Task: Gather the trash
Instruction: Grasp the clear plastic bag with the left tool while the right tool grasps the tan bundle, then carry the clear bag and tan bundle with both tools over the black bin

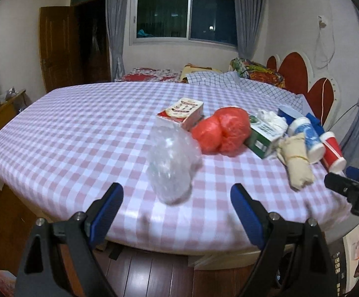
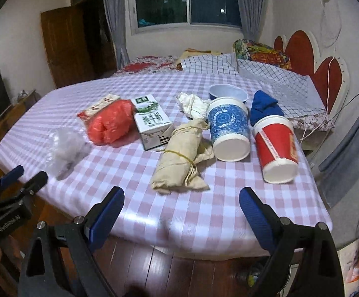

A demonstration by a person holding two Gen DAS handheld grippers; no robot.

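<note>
Trash lies on a pink checked table (image 1: 80,128) (image 2: 191,210). A crumpled clear plastic bag (image 1: 170,163) (image 2: 64,148) lies just ahead of my open, empty left gripper (image 1: 177,205). Behind it are a red-and-white carton (image 1: 180,113), a red plastic bag (image 1: 221,130) (image 2: 110,121) and a green milk carton (image 1: 263,136) (image 2: 152,121). A beige paper bundle tied with a rubber band (image 2: 179,158) (image 1: 297,160) lies just ahead of my open, empty right gripper (image 2: 182,210). A blue cup (image 2: 229,131) and a red cup (image 2: 276,148) lie on their sides to its right.
A white crumpled tissue (image 2: 191,104), a blue bowl (image 2: 229,92) and a blue cloth (image 2: 263,109) sit behind the cups. A bed with checked sheets (image 2: 253,71) stands beyond the table. Wooden floor (image 1: 154,272) lies below the table's near edge. The left gripper also shows in the right wrist view (image 2: 18,180).
</note>
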